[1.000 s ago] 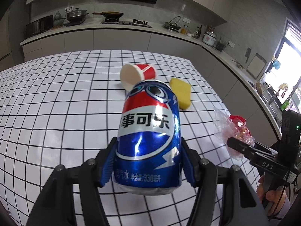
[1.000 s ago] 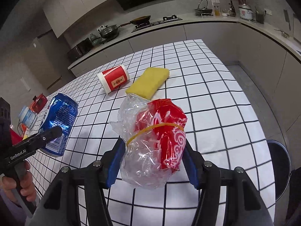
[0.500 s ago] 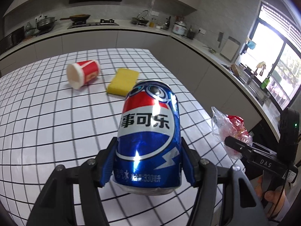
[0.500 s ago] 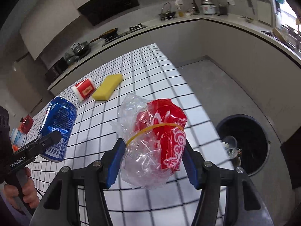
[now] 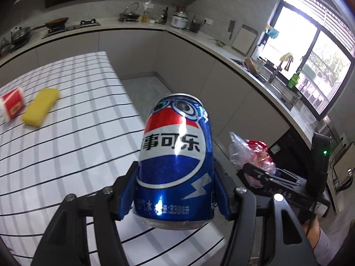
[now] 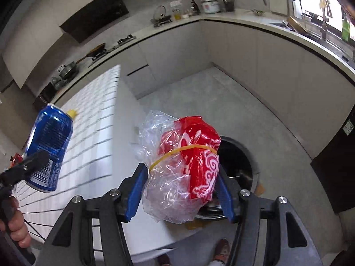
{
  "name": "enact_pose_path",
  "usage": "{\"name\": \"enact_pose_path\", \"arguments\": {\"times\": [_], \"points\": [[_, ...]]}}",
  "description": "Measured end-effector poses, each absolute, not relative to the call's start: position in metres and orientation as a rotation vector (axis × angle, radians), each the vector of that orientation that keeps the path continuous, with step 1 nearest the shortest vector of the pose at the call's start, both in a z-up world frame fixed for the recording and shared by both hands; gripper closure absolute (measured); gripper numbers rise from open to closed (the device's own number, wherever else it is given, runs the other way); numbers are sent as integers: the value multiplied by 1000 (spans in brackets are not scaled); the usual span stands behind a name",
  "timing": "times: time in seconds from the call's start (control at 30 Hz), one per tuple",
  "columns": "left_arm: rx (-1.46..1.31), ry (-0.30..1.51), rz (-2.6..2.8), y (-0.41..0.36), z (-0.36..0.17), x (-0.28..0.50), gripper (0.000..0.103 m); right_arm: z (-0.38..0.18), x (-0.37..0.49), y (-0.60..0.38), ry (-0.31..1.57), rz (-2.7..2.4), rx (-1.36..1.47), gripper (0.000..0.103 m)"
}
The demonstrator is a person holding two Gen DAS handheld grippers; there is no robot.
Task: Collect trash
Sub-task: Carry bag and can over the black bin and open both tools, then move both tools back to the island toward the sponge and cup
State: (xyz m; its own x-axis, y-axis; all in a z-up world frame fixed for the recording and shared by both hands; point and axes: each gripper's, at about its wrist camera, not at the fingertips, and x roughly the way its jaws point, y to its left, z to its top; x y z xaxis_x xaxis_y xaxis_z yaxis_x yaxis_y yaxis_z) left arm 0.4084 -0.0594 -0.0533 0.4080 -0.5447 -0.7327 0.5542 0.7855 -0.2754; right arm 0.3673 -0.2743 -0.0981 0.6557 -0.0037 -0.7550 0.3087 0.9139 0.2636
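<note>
Carry-to-bin step, both hands loaded; left tongs [image 5: 175,196] clamped on the blue cola can [image 5: 176,161], blue pads pressed to its sides, can upright in centre of the left wrist view, hanging over the near edge of the checked bench [image 5: 66,155]; right tongs [image 6: 180,191] clamped on the crumpled plastic bag [image 6: 179,168], clear film with red print and a yellow rubber band round it, centre of the right wrist view; both items off the bench, in the air.

Round dark trash bin [image 6: 241,166] on the floor, lower right of centre in the right wrist view, partly hidden behind the bag; some trash seems to lie inside, too blurred to name; bag looks roughly over the bin rim, can well to the left over the bench corner.

Still on the bench, upper left of the left wrist view: yellow sponge [image 5: 41,107] and red paper cup [image 5: 12,106] lying on its side, just beside each other; not yet collected.

Next move, my read: bring the right tongs fully over the bin mouth and part the jaws so the bag drops; then swing the can across to the same spot and release; light film may cling to a pad, so open wide; then go for cup, maybe sponge.
</note>
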Motion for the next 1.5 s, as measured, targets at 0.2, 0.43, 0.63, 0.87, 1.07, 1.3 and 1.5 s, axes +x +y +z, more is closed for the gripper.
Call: {"name": "enact_pose_path", "arguments": {"times": [0.2, 0.43, 0.63, 0.87, 1.07, 1.3, 1.5], "points": [[29, 992, -681, -130, -77, 408, 41, -136, 379, -327, 934, -152, 373, 41], [66, 1093, -616, -173, -109, 411, 40, -180, 397, -357, 1023, -90, 408, 41], [93, 1164, -551, -187, -129, 415, 40, -207, 411, -371, 1096, -72, 426, 32], [114, 1210, -526, -202, -138, 420, 39, -211, 404, -391, 1065, -90, 462, 29], [123, 1231, -533, -223, -136, 421, 37, -192, 390, -408, 1006, -125, 506, 29], [111, 1198, -551, -223, -120, 421, 37, -183, 382, -406, 994, -133, 512, 29], [76, 1161, -562, -199, -98, 417, 37, -172, 384, -396, 979, -130, 510, 29]]}}
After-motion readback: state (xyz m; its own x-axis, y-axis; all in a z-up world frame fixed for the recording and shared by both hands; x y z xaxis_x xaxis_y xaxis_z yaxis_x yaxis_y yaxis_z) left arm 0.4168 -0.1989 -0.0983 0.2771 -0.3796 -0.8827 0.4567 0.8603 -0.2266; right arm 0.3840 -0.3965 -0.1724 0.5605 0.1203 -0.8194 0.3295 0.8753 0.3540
